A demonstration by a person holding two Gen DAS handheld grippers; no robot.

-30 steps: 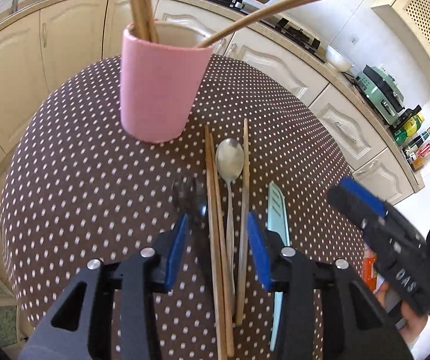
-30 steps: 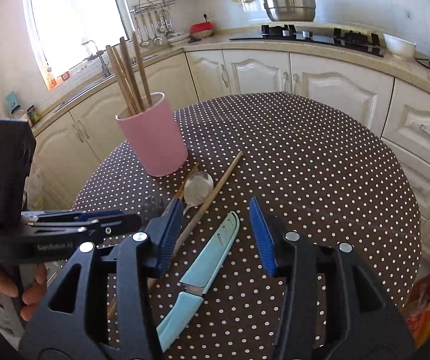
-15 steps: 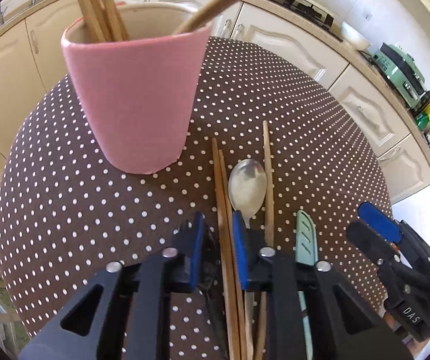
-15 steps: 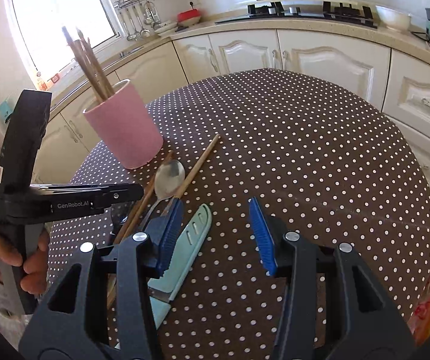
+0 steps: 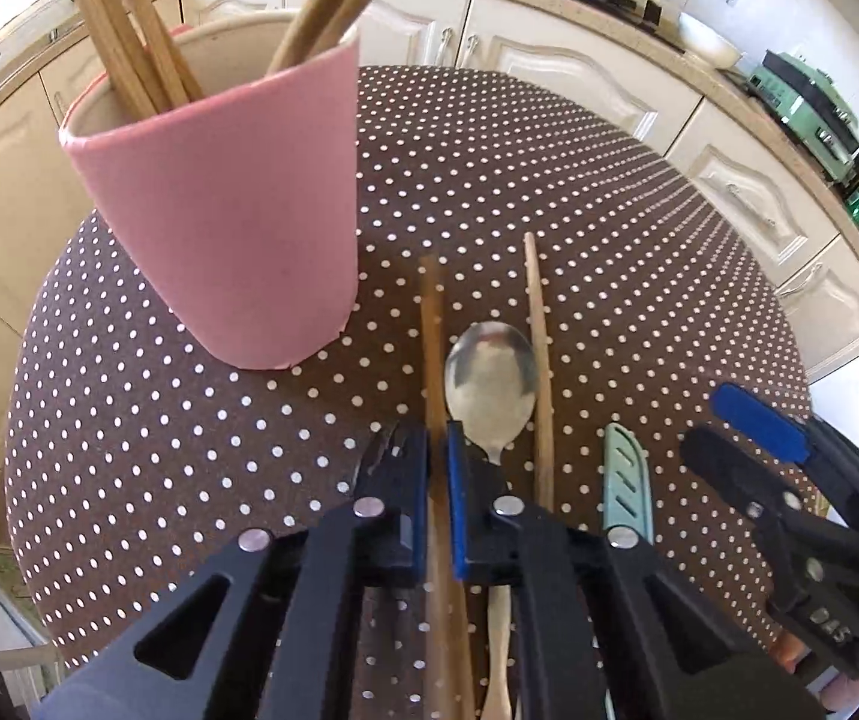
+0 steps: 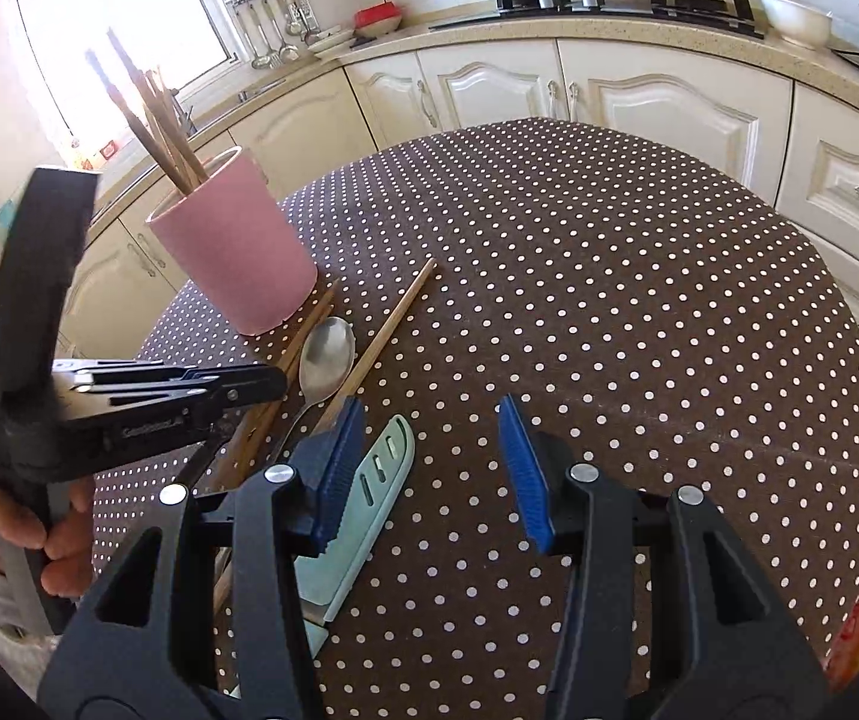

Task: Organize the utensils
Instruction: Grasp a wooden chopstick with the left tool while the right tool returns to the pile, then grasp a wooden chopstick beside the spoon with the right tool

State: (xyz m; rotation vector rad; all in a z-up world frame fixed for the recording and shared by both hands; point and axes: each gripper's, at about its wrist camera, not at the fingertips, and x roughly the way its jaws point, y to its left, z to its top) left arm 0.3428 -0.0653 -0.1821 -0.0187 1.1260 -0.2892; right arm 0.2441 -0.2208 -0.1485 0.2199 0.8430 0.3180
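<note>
A pink cup (image 5: 225, 228) (image 6: 237, 264) holding several wooden chopsticks stands on the dotted brown table (image 5: 609, 240). Beside it lie a pair of chopsticks (image 5: 429, 312) (image 6: 309, 324), a metal spoon (image 5: 489, 384) (image 6: 327, 360), a single chopstick (image 5: 540, 360) (image 6: 393, 318) and a teal knife (image 5: 627, 486) (image 6: 363, 510). My left gripper (image 5: 436, 450) (image 6: 273, 384) has its jaws closing tight on the pair of chopsticks, low over the table. My right gripper (image 6: 429, 438) (image 5: 711, 426) hovers open above the knife, with nothing between its fingers.
A dark utensil (image 5: 381, 456) lies partly under the left finger. White kitchen cabinets (image 6: 639, 102) and a counter with a hob (image 6: 627, 0) curve around the far side of the table. A hand (image 6: 21, 540) holds the left gripper's handle.
The left gripper moved forward and down toward the cup and its jaws closed from wide apart onto the pair of chopsticks. The right gripper sank slightly toward the knife, still open.
</note>
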